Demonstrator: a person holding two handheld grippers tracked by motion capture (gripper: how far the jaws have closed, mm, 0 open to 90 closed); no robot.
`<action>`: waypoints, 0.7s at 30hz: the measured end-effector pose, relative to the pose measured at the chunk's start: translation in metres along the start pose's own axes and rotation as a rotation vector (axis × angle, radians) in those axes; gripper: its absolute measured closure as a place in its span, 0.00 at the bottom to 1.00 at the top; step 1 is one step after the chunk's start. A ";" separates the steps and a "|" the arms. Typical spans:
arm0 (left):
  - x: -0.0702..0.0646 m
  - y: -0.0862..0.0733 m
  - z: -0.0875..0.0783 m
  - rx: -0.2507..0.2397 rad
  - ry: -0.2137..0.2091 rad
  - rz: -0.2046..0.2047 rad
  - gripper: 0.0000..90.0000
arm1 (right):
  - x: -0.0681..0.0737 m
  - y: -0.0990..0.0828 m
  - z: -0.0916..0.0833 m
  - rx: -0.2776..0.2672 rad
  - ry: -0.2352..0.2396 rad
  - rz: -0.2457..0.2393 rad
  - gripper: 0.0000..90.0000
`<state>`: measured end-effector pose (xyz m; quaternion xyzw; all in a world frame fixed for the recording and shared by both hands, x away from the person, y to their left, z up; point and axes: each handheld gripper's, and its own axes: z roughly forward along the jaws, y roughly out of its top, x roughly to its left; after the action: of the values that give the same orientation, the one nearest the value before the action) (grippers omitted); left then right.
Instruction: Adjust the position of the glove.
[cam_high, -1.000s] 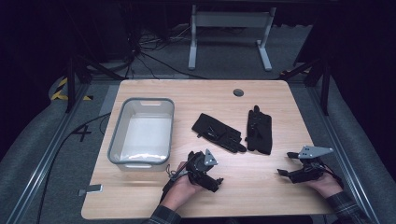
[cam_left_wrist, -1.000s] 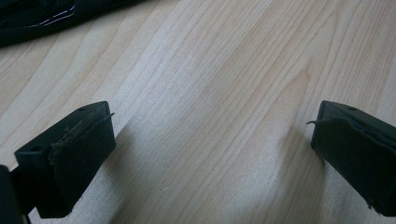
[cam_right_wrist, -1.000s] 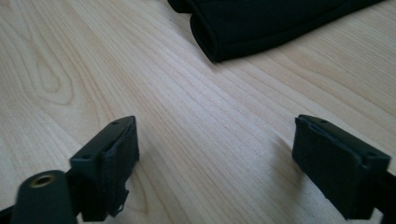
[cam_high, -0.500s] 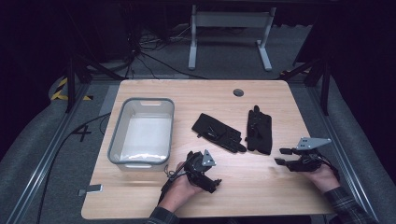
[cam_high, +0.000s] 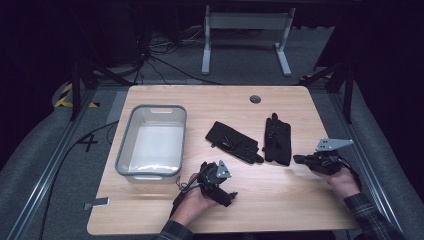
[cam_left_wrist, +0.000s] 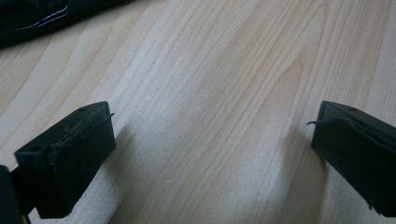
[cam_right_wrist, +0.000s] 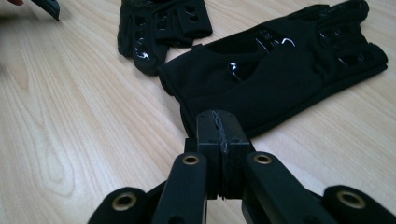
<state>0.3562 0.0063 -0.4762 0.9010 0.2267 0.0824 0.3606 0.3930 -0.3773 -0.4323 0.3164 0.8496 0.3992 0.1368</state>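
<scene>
right tool – pressed together, empty (just closed), beside glove | left tool – wide apart, empty

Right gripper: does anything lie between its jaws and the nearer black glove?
Nothing visible does. The right gripper, jaws shut and empty, points at the cuff edge of the nearer glove, with bare table beside it.

Left claw: jaws stand wide apart, nothing between the pads, held low in the left hand.
Right claw: jaws have just been closing and now meet, nothing between them, held in the right hand.
</scene>
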 end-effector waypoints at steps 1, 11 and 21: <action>0.000 0.000 0.000 -0.001 0.000 0.000 0.00 | -0.001 0.001 0.001 0.000 0.003 -0.003 1.00; 0.001 0.000 0.000 0.000 -0.005 0.008 0.00 | -0.004 0.015 0.020 0.008 0.039 -0.047 1.00; 0.000 0.001 0.001 -0.001 -0.006 0.006 0.00 | -0.008 0.021 0.040 0.025 0.070 -0.087 1.00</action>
<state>0.3571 0.0053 -0.4762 0.9018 0.2229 0.0807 0.3613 0.4275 -0.3491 -0.4421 0.2667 0.8717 0.3931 0.1205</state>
